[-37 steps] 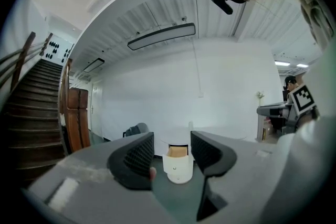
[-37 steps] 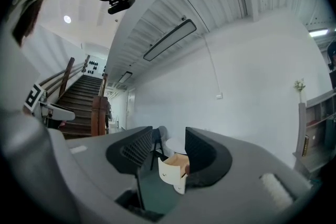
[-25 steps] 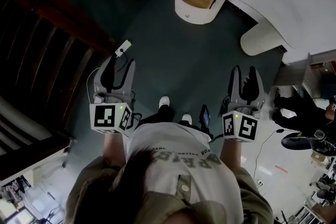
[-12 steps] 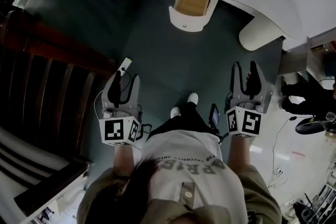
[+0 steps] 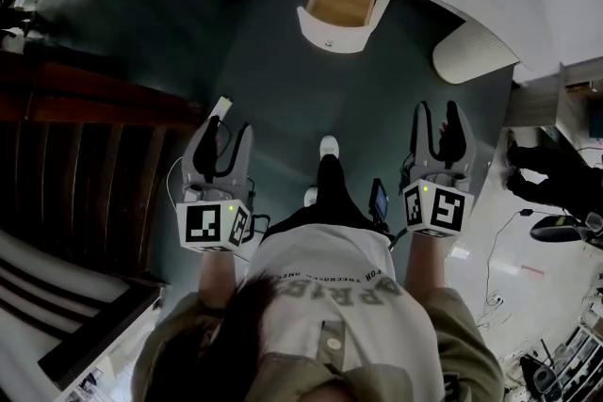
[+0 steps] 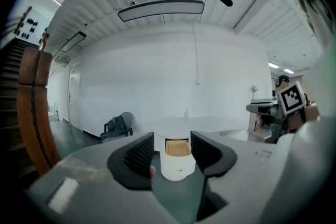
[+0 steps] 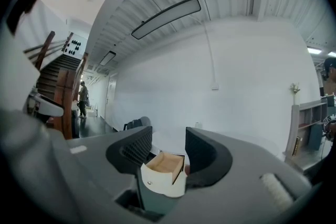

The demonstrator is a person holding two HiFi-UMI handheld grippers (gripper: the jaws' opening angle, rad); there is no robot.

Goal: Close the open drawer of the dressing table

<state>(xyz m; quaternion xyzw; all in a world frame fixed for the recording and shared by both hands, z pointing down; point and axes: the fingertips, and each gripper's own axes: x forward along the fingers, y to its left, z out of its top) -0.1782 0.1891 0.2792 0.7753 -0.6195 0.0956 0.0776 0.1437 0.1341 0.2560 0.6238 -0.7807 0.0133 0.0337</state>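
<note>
I am holding my left gripper (image 5: 226, 129) and right gripper (image 5: 439, 114) well short of the open drawer (image 5: 332, 28), jaws apart and empty. I am judging this the approach; next comes reaching the drawer's front and pushing it shut.

The left gripper (image 6: 172, 143) holds its jaws apart, gripping nothing. Framed between them, well beyond, the drawer (image 6: 177, 168) stands open, white-fronted and wood-lined, under the white dressing table (image 6: 223, 126).

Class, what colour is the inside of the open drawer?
Light wood-brown inside the drawer, clearest in the head view.
</note>
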